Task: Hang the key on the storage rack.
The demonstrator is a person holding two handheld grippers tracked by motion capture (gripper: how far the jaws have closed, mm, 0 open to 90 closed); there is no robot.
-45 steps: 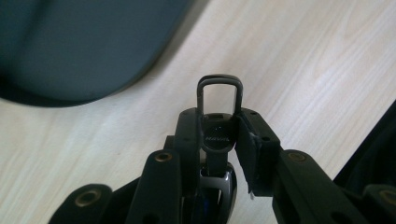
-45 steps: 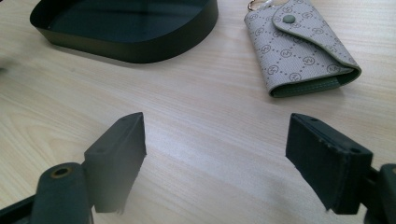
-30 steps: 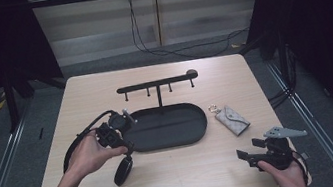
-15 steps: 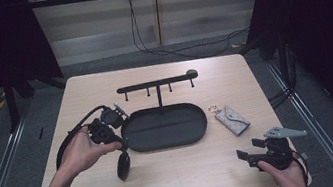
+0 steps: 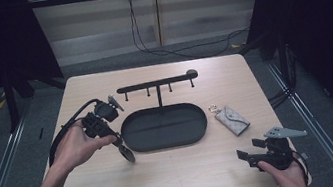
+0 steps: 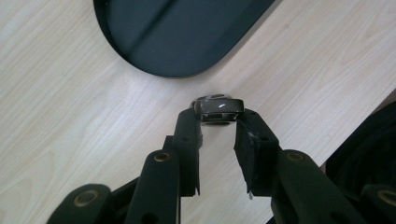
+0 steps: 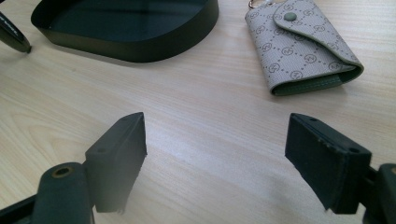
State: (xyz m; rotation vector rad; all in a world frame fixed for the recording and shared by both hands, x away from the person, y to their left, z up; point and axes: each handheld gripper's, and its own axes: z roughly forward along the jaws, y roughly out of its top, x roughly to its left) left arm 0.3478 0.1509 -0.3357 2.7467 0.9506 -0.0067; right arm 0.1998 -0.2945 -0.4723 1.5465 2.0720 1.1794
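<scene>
Since a second ago the left gripper (image 5: 121, 143) has lifted the small dark oval object (image 6: 219, 108) off the table (image 5: 178, 182) and carried it farther from the near edge, toward the left end of the black tray (image 5: 134, 141). Its jaws pinch the object by its edges, just above the wood beside the tray. The right gripper (image 7: 217, 158) rests at the near right, jaws wide with nothing between them, the key pouch (image 7: 306, 44) beyond them.

A: Where does the high view sit?
B: Above the table's (image 5: 178, 182) near edge, facing forward and down.
A: And the gripper views?
B: Close over the tabletop; all share the oval tray (image 5: 167, 141) (image 6: 187, 65) (image 7: 140, 49).
</scene>
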